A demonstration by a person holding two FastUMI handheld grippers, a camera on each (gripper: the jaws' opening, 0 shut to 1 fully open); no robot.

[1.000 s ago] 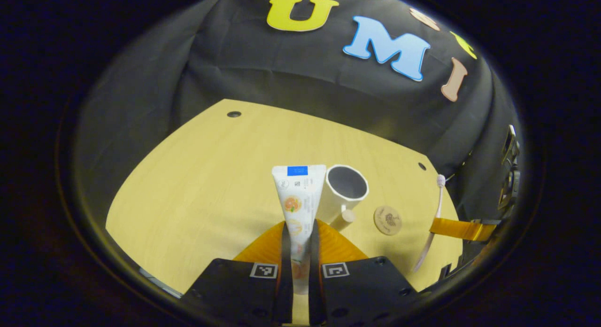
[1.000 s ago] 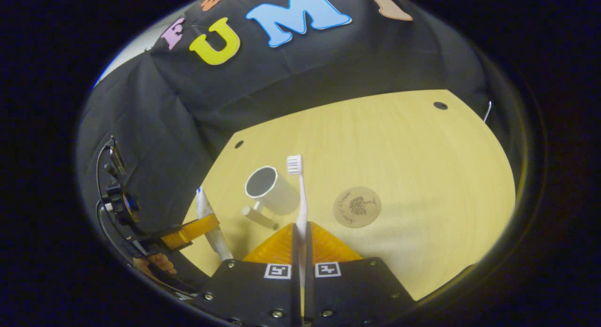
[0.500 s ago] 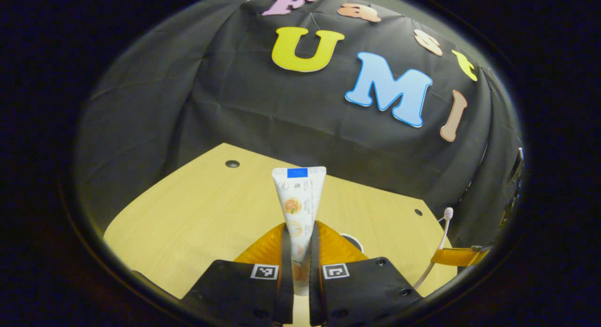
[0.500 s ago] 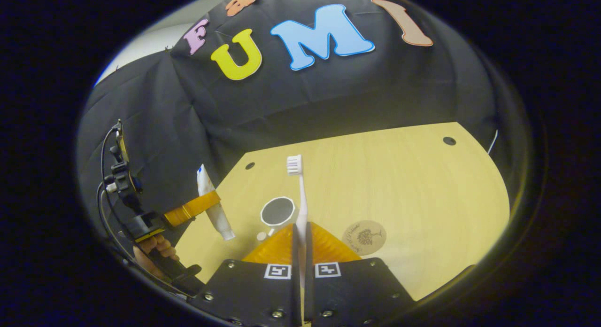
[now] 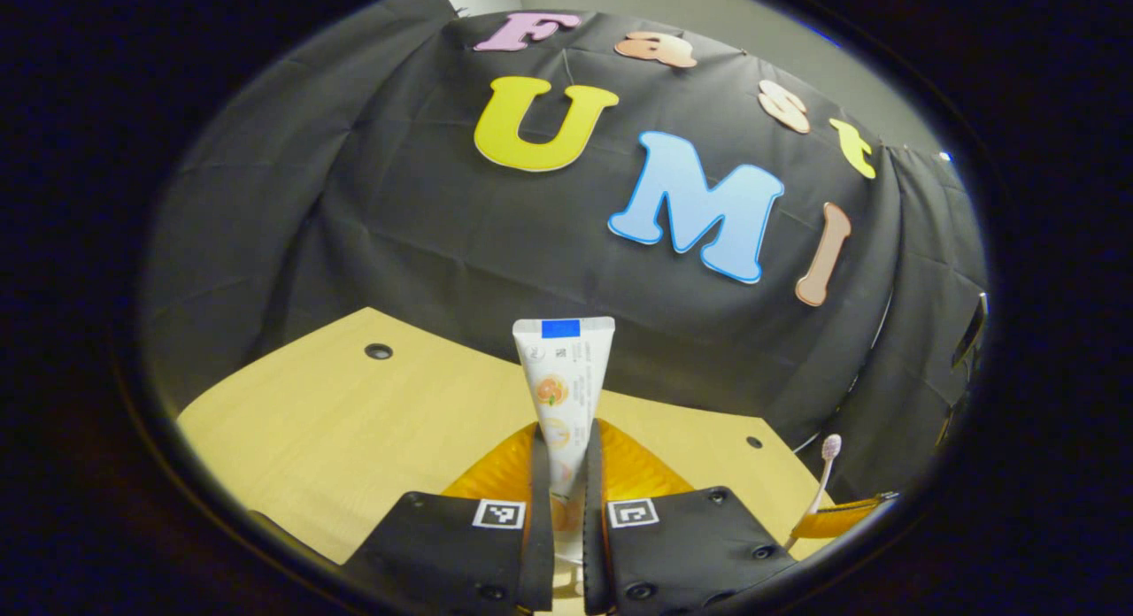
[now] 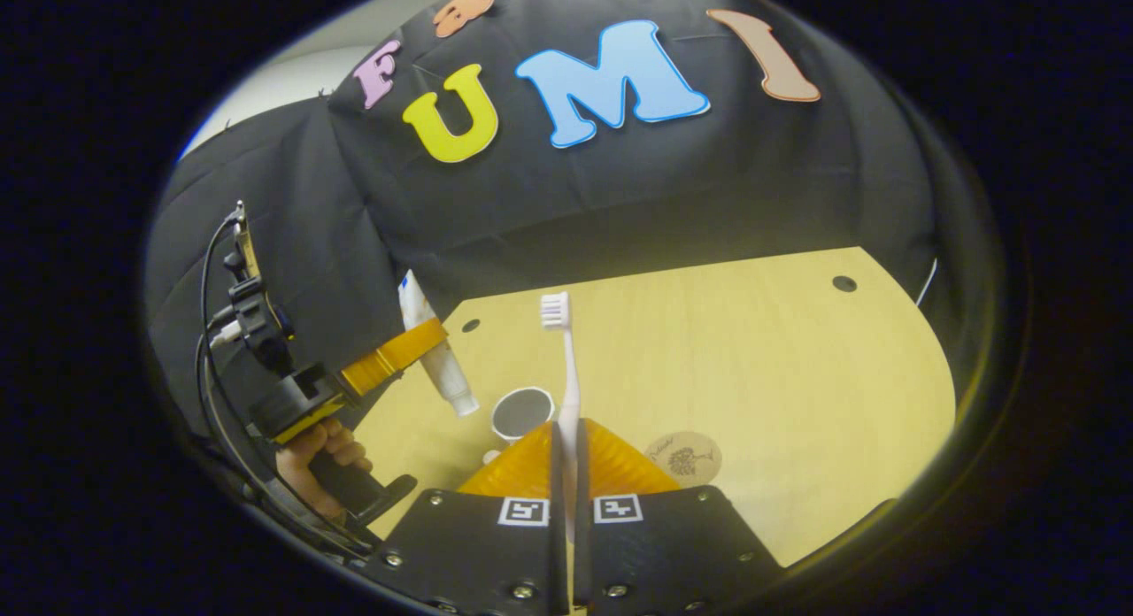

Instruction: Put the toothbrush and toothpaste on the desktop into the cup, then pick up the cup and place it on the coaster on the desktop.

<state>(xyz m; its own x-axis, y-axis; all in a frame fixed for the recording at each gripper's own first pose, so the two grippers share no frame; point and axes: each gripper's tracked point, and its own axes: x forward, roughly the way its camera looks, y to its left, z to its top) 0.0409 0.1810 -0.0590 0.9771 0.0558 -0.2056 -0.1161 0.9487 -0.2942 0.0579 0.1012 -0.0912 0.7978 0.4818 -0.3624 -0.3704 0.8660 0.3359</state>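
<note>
Desk (image 6: 752,350), pale wood, two round holes along its far edge. Cup (image 6: 520,413), white with a dark inside, stands upright near the middle; round wooden coaster (image 6: 683,459) lies just right of it, apart. Left gripper (image 5: 564,474) clamped on the toothpaste (image 5: 560,395), a white tube with fruit print, crimped end up. Right gripper (image 6: 566,461) closed on the toothbrush (image 6: 564,368), white, bristles up. Since half a second ago the tube has come closer to the cup, cap hanging above its left rim.
</note>
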